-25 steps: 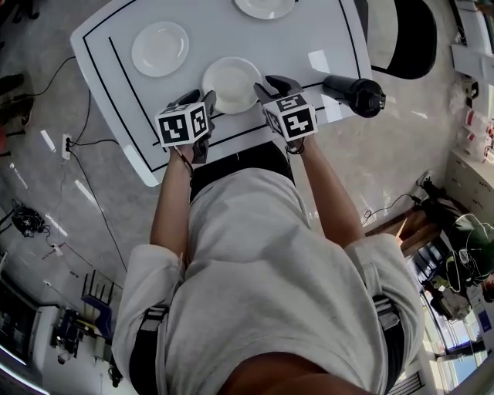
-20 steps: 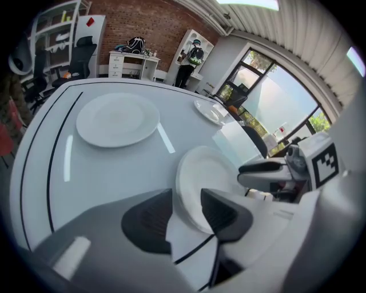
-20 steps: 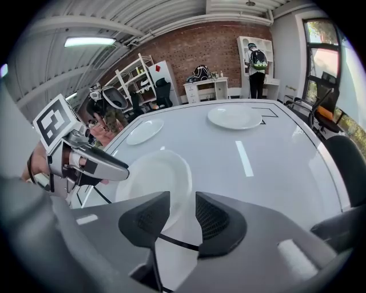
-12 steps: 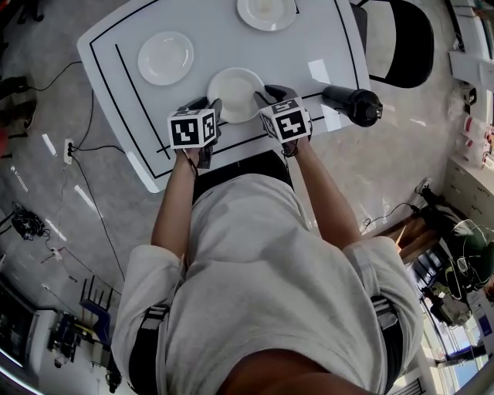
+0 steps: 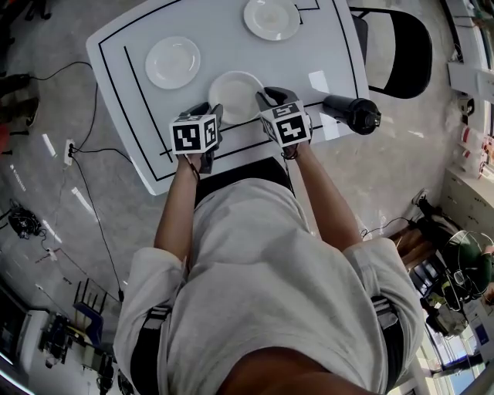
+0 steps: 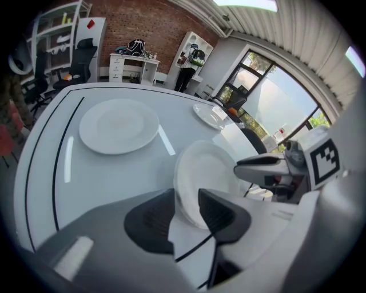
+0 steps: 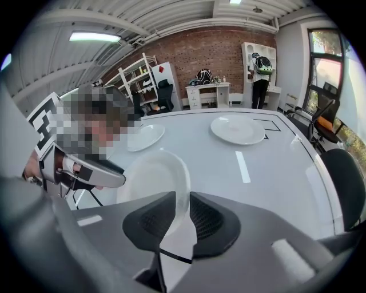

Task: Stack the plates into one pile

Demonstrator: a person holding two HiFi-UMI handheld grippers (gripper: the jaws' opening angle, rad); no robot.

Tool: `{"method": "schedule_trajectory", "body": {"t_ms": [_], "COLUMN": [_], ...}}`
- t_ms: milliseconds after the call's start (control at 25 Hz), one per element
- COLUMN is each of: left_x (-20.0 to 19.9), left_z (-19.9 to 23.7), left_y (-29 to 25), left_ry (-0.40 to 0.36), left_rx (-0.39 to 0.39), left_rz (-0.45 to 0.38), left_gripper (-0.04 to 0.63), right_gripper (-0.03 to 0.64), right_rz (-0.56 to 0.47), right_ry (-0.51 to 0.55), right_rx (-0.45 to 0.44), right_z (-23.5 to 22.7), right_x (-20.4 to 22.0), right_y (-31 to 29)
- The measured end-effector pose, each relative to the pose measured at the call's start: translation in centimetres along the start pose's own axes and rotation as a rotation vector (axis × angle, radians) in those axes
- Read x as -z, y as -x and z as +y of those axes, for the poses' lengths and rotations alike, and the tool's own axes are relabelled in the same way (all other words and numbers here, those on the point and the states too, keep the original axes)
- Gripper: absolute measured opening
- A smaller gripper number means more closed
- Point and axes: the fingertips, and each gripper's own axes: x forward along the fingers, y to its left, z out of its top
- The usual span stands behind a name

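Table (image 5: 123,46): white top with black lines, filling the upper part of the head view; all 3 plates are on it.
Left plate (image 5: 172,62): white, lying flat and alone on the table's left part, well apart from both grippers.
Left gripper (image 6: 186,209): held at the table's near edge, marker cube facing up. Its jaws have just been closing, and the near plate's left rim stands between them with both pads against it.
Near plate (image 5: 234,92): white, at the table's near edge between the 2 grippers and caught by its rim on both sides. Whether it is lifted off the top cannot be told.
Right gripper (image 7: 182,214): level with the left one. Its jaws have just been closing and now stand narrow, the pads pinching the near plate's right rim.
Far plate (image 5: 272,18): white, flat at the table's far side, well apart from the other 2.
Black cylinder (image 5: 351,112): lying on its side at the table's near right corner, just right of the right gripper.
Chair (image 5: 405,38): black, beside the table's right edge.
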Motion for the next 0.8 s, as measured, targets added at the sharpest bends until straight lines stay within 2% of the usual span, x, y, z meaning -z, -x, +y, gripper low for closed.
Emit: {"method": "schedule_trajectory", "body": {"t_ms": [520, 800], "left_x": [-1.9, -2.1], "left_z": [3.7, 5.8], "left_y": [3.7, 5.2], "left_ry": [0.063, 0.098], "left_rx": [-0.067, -0.089], "left_rz": [-0.091, -0.114], "left_gripper": [0.127, 0.124], "right_gripper": [0.067, 0.061], "right_rz": [-0.039, -0.052], "right_ry": [0.101, 0.145], "right_rx": [-0.055, -0.075], "right_z": [3.5, 5.5], "right_x": [-4.5, -6.8], "right_y": [-1.0, -1.7]}}
